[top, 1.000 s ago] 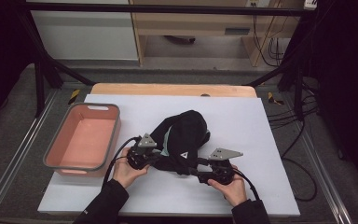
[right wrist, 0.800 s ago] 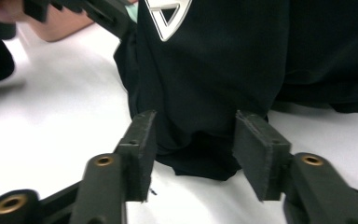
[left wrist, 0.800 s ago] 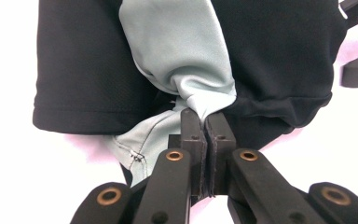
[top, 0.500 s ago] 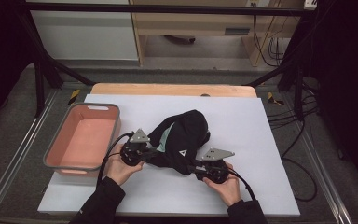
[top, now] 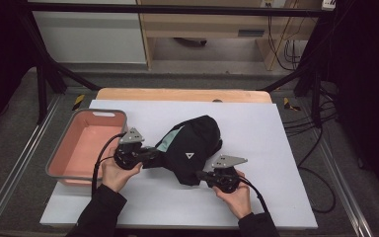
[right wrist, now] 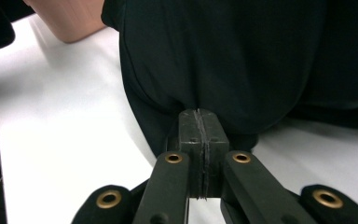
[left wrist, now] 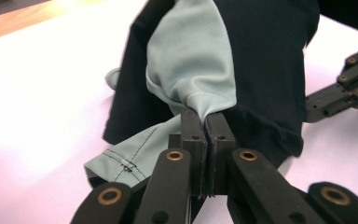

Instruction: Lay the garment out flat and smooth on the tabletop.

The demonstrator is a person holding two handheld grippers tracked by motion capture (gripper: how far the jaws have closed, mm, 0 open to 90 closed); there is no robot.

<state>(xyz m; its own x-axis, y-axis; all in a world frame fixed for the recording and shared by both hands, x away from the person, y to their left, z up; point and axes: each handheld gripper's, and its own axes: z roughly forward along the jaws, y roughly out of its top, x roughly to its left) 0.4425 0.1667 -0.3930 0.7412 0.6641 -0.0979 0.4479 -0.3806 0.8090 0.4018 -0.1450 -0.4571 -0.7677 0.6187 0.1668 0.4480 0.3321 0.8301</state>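
Black jaws on my left gripper (left wrist: pixel 204 140) are pinching the black garment's (top: pixel 193 148) pale green lining (left wrist: pixel 191 60); my right gripper (right wrist: pixel 200 140) is clamping its dark hem. Garment is lying mid-table (top: pixel 286 148), just right of the pink bin (top: pixel 79 148).

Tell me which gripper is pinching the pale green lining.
The left gripper: its jaws clamp the garment's green lining; the right gripper grips black fabric.
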